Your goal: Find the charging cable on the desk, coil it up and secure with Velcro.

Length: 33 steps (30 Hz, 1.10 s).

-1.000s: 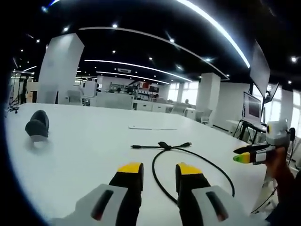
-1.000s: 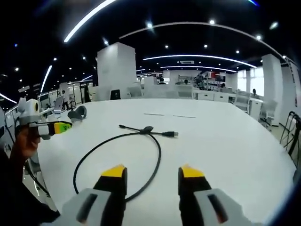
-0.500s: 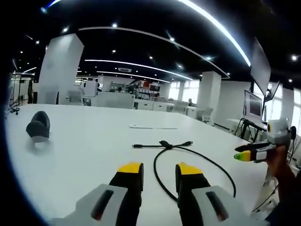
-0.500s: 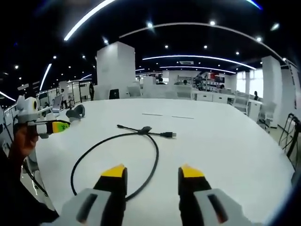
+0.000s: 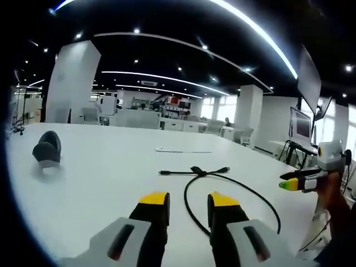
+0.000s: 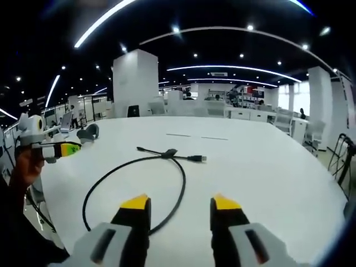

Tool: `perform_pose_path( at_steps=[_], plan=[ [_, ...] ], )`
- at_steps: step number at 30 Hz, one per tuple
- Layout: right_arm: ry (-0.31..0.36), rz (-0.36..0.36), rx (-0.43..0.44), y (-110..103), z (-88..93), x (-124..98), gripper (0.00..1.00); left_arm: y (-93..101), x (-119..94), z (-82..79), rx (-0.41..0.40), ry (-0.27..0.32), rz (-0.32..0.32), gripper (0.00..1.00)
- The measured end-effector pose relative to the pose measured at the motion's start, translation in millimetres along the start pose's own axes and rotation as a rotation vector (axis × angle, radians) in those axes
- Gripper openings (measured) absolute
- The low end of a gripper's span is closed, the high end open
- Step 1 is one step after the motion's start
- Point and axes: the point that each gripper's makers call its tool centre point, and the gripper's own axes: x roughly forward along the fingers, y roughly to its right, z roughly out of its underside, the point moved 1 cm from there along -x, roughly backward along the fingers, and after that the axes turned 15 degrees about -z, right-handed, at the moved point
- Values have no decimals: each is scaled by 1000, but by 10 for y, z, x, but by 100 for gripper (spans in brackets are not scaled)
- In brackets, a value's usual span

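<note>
Left gripper view: your left gripper [image 5: 187, 201] and right gripper [image 6: 182, 203] hover jaws apart over the charging cable [image 6: 179, 186]; pinch near its crossed ends first.

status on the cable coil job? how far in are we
Done: nothing beyond finding it. The charging cable lies in one loose loop on the white desk, ends crossed at the Velcro strap, untouched.
In hand: nothing. Left tongs and right tongs hover open above the desk.
Left: grasp, coil tighter, wrap the strap.
</note>
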Motion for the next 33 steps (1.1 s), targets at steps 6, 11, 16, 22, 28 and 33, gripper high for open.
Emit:
perform_pose_path(
  at_steps=[6,11,16,22,28,33],
  plan=[
    [2,-1,7,8,6,-7,44,-26,0,4,0,0,-9,28],
    [0,-3,14,13,29,-1,44,-23,-1,8,1,-2,-9,28],
    [-1,-4,15,8,36,-4,44,-22,-1,9,3,-4,-10,28],
    [0,-1,15,7,33,-14,44,-22,-5,15,2,-6,-9,28],
    [-2,-4,15,-12,36,-6,44,-36,-12,20,-2,-8,-10,28],
    [-2,-4,15,-25,32,-1,44,-45,-21,13,1,-6,-9,28]
  ],
)
